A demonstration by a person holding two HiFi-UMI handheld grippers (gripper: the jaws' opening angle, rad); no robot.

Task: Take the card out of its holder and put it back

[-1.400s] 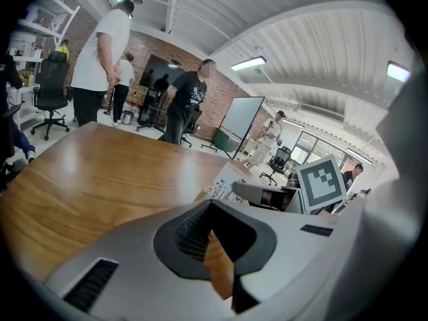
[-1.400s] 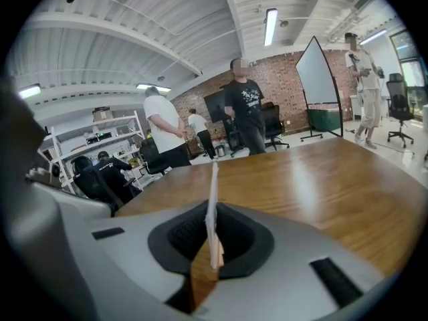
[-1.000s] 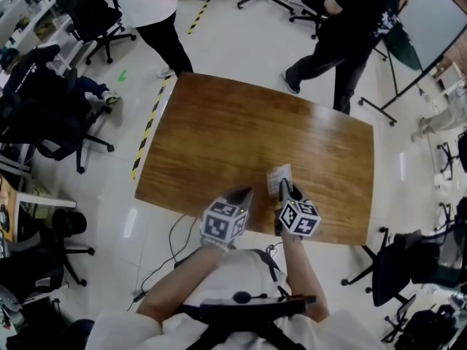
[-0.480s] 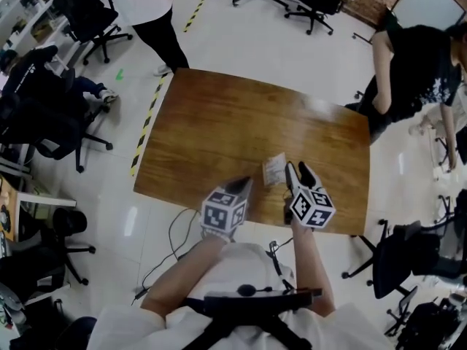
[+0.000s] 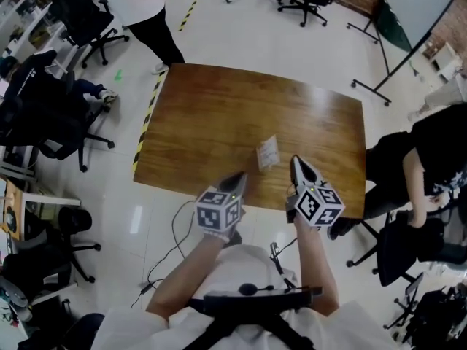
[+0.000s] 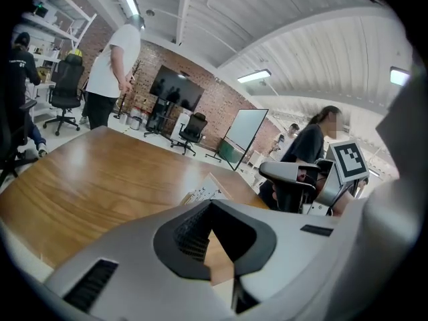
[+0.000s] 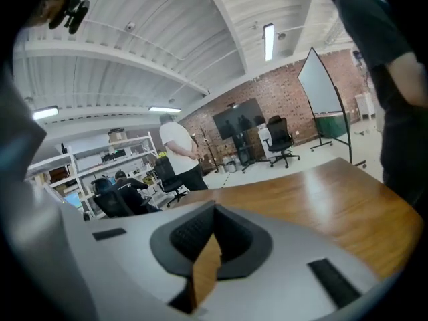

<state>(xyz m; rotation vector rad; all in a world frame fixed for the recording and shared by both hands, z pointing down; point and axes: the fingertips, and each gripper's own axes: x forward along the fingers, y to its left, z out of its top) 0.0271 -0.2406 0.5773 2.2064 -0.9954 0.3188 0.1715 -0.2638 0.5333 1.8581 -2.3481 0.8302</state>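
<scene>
The card holder (image 5: 268,152) lies flat on the desk (image 5: 211,115), right of centre in the head view, touching neither claw. The left claw (image 5: 238,179) hangs over the desk's near edge, lower middle of the frame, its jaws together and empty. The right claw (image 5: 298,165), just right of the card holder, has just closed on nothing.
</scene>
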